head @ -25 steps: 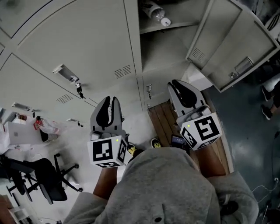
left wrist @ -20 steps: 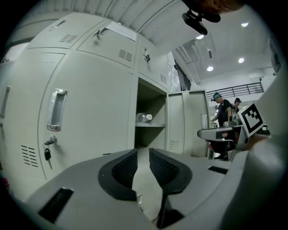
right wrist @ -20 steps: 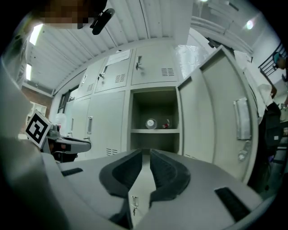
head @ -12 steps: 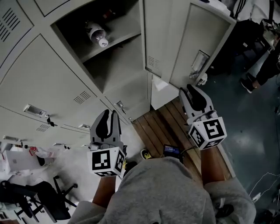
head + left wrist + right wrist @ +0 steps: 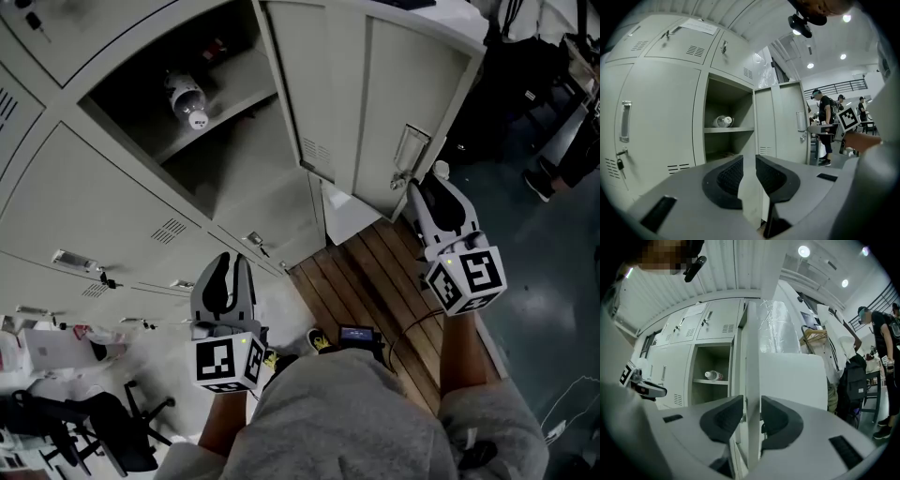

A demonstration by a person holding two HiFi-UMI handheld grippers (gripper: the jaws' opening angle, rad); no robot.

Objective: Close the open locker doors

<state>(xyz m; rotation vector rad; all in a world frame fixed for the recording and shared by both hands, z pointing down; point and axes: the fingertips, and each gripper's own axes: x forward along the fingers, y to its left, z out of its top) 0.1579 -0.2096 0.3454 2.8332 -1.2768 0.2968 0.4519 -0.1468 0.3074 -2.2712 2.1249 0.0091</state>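
The open locker (image 5: 220, 164) holds a lying plastic bottle (image 5: 187, 98) on its shelf. Its grey door (image 5: 403, 94) stands swung out to the right, handle (image 5: 408, 150) near the free edge. My right gripper (image 5: 434, 176) is at that edge. In the right gripper view the door's edge (image 5: 752, 357) runs through the gap of the right gripper (image 5: 752, 401); its jaws have just been opening and the pads do not press on it. My left gripper (image 5: 228, 258) hangs low before the closed lockers. The left gripper (image 5: 749, 161) has opened a little and holds nothing.
Closed grey lockers (image 5: 103, 206) fill the left side. A wooden platform (image 5: 375, 281) lies below the open door. Office chairs (image 5: 84, 422) stand at the lower left. People (image 5: 825, 122) stand beyond the door, and a black backpack (image 5: 855, 380) hangs to its right.
Both grippers have moved right along the lockers. The right gripper has come up to the open door's free edge and its jaws have gone from shut to apart.
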